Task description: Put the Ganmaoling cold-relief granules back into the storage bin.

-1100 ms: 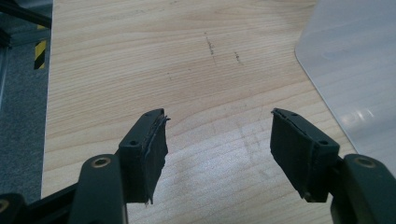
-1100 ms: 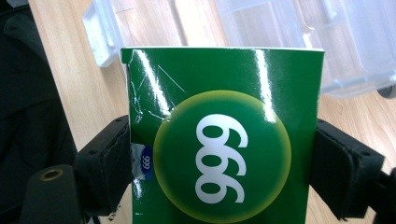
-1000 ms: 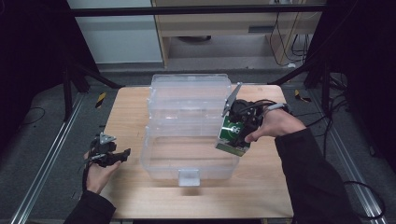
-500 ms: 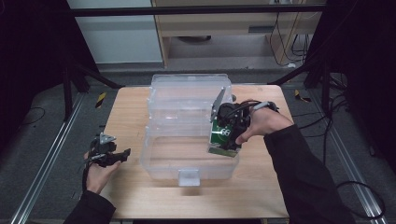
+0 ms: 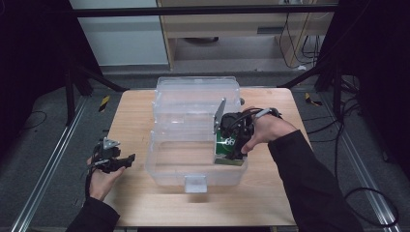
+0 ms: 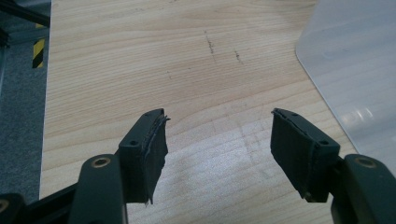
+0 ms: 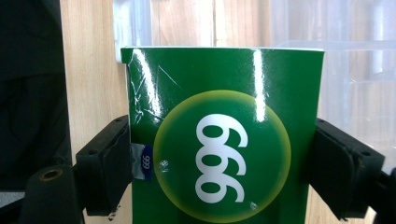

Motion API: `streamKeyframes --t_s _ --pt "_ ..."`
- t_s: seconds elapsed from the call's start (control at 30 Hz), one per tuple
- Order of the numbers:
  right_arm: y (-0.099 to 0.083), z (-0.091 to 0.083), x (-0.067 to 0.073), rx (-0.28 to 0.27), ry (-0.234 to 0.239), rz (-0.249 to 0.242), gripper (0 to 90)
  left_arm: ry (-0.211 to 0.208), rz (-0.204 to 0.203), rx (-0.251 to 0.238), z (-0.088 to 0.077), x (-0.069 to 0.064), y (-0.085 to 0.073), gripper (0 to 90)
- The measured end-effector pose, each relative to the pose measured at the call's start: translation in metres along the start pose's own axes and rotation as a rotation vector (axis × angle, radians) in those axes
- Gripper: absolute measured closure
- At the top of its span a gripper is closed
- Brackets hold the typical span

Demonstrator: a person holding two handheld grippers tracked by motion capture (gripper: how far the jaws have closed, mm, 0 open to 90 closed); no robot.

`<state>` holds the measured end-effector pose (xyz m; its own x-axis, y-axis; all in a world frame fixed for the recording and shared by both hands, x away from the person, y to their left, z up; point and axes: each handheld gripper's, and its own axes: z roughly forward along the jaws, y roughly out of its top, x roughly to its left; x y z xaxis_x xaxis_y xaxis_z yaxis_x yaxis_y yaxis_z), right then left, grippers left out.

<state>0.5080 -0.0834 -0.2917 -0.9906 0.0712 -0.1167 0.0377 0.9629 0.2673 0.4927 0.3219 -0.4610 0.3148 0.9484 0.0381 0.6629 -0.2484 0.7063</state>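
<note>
1 green box (image 7: 224,149) with "999" on it sits clamped between the jaws of the right gripper (image 5: 231,141), held inside the near right corner of 1 clear plastic bin (image 5: 193,145). The left gripper (image 5: 112,159), jaws spread wide and empty, rests over the wooden table (image 5: 130,111), just left of the bin.

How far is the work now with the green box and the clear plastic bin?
Done: the right gripper has the green box clamped between its jaws. In hand: it holds the box low at the right end of the clear bin. Left: letting go and withdrawing. The left gripper rests open over the table.
</note>
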Motion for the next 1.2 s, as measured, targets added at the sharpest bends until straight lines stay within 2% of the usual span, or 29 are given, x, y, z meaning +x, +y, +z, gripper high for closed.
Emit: streamKeyframes --t_s 0.23,0.6,1.2 --pt "-0.003 0.011 -0.001 -0.007 0.004 -0.025 17.2 0.000 0.002 0.002 0.000 0.000 0.000 35.3" --pt "-0.007 0.026 -0.005 0.016 0.015 -0.061 17.1 0.000 0.003 0.004 0.001 0.000 -0.001 35.3" --pt "-0.012 0.042 -0.007 0.037 0.023 -0.058 17.0 0.002 0.005 0.009 0.003 -0.001 -0.001 35.3"
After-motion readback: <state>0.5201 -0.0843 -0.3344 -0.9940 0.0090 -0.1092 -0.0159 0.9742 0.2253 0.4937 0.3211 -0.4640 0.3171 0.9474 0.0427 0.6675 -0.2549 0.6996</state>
